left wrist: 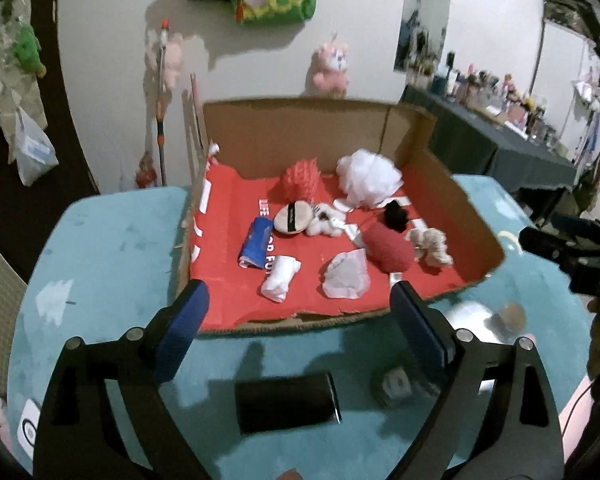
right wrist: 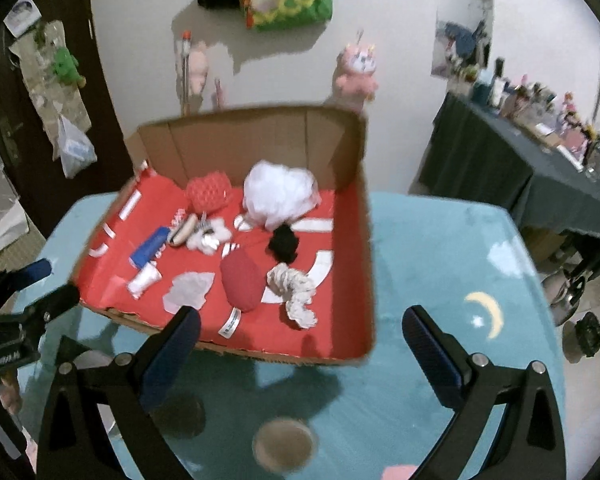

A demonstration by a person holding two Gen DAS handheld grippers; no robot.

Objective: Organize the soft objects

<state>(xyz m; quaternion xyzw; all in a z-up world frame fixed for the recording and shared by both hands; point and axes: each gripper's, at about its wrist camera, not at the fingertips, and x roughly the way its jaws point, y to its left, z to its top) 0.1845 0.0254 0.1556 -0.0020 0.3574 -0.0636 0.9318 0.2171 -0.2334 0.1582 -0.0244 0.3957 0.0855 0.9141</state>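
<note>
The soft things lie already together in the cardboard box (left wrist: 416,128), which stands on the far half of the surface (left wrist: 100,248), its open low side turned to the person. Nearest to that front edge lie a rolled white cloth (left wrist: 280,283), a grey-white crumpled cloth (left wrist: 346,280) and a dark red cushion (left wrist: 388,249). The cushion is oblong; I judge that its long axis runs from the back-left of the box to the front-right, so it lies slanted to both tools. The white roll is also slanted, with one end toward the front edge. Behind them lie a blue roll (left wrist: 256,245), a beige knotted rope (left wrist: 430,246), a black tuft (left wrist: 396,216), a round puff (left wrist: 294,218), a red mesh sponge (left wrist: 302,178) and a white mesh sponge (left wrist: 370,180) by the back wall.

The left tool (left wrist: 300,320) hangs before the front edge, its jaws wide apart with nothing between them. The right tool (right wrist: 300,332) hangs at the front right corner of the box, jaws equally wide and empty. Everything lies forward and below both tools. The left one seems nearer to the white roll, the right one to the rope (right wrist: 294,292) and the cushion (right wrist: 242,280).

On the near surface I see a dark cylinder (left wrist: 286,402) lying on its side and a round cup (right wrist: 284,444), both blurred.
</note>
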